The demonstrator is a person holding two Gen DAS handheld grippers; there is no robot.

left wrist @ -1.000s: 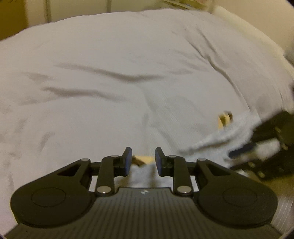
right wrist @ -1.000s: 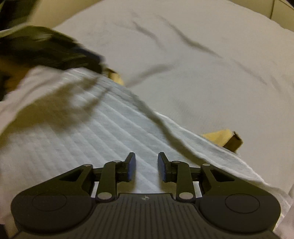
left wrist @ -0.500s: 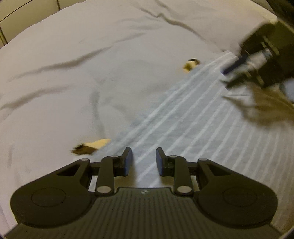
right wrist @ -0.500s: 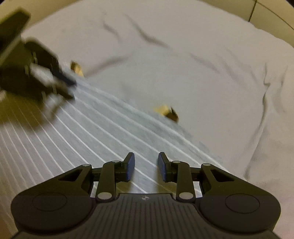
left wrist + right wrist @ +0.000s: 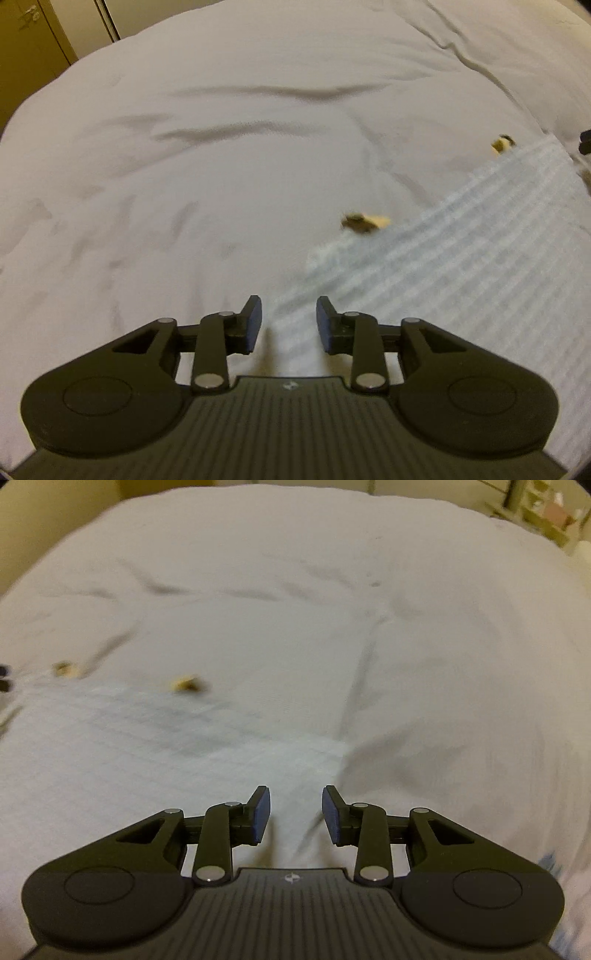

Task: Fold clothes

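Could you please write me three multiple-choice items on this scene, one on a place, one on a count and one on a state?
1. In the left wrist view, where does the striped garment lie on the bed sheet?
A. far left
B. right side
C. top centre

2. How many small yellow-brown tips poke out at the garment's far edge?
A. none
B. two
C. five

3. How do the left tongs and right tongs stand?
A. both open, holding nothing
B. both shut on cloth
C. one open, one shut

Answers:
1 B, the stripes fill the right of that view.
2 B, one tip and a second tip show.
3 A, a clear gap shows between each pair of pads.
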